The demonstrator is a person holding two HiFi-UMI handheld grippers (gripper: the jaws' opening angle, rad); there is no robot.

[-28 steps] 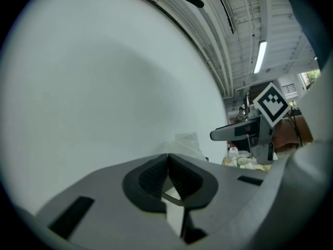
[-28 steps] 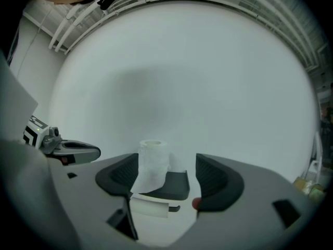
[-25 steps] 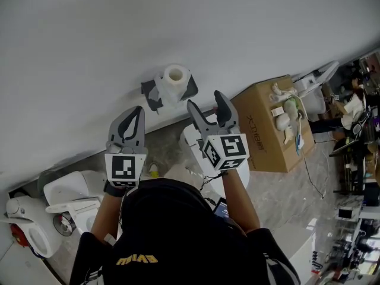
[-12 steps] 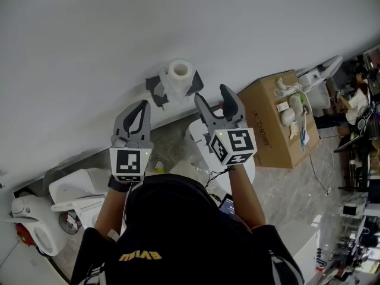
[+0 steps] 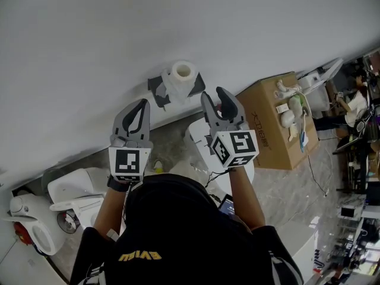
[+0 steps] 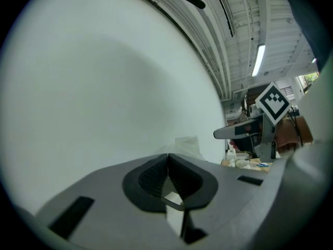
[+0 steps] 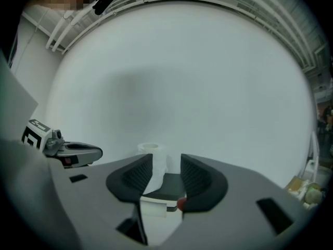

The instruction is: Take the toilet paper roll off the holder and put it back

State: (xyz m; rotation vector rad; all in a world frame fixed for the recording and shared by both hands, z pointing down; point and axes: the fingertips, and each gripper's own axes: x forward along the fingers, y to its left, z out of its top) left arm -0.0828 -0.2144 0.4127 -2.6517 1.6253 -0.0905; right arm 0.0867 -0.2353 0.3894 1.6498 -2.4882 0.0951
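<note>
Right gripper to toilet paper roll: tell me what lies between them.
Nothing: head view shows a bare gap from right gripper to toilet paper roll; its fingers, closing, hold nothing.

The wall [image 5: 178, 16] closes off everything behind the roll [image 5: 181, 73], which stands upright on its holder [image 5: 155, 92]. In front of the roll the air is open as far as my right gripper [image 5: 212, 92], whose jaws are closing with nothing between them. My left gripper [image 5: 142, 102] hangs off to the roll's left, clear of it. Below the roll sits a white fixture [image 5: 196, 136], and a cardboard box [image 5: 273, 123] stands well off to its right.
</note>
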